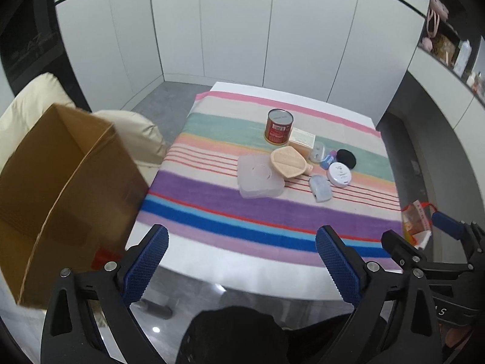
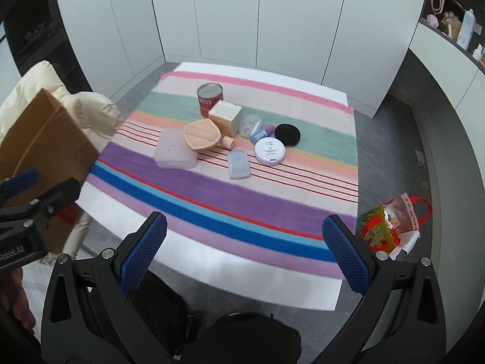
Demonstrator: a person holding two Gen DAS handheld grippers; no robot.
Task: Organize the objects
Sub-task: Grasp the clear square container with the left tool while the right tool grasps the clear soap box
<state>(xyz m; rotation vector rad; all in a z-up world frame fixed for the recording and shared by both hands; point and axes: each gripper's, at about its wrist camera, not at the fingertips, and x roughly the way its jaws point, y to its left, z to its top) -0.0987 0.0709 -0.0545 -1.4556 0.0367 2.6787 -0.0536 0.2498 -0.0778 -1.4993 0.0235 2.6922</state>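
The left gripper (image 1: 241,261) and the right gripper (image 2: 244,250) both hang with jaws spread wide and nothing between them, near the front edge of the striped cloth (image 2: 212,188). The objects lie in one cluster well ahead of both: a red tin can (image 2: 209,98), a clear plastic case (image 2: 174,151), a peach paddle brush (image 2: 203,136) resting partly on that case, and a white round compact (image 2: 269,151). I judge the can stiff and probably the heaviest, best taken across its round side, while the flat case and compact look light and slippery, so a hold on their edges seems safer.
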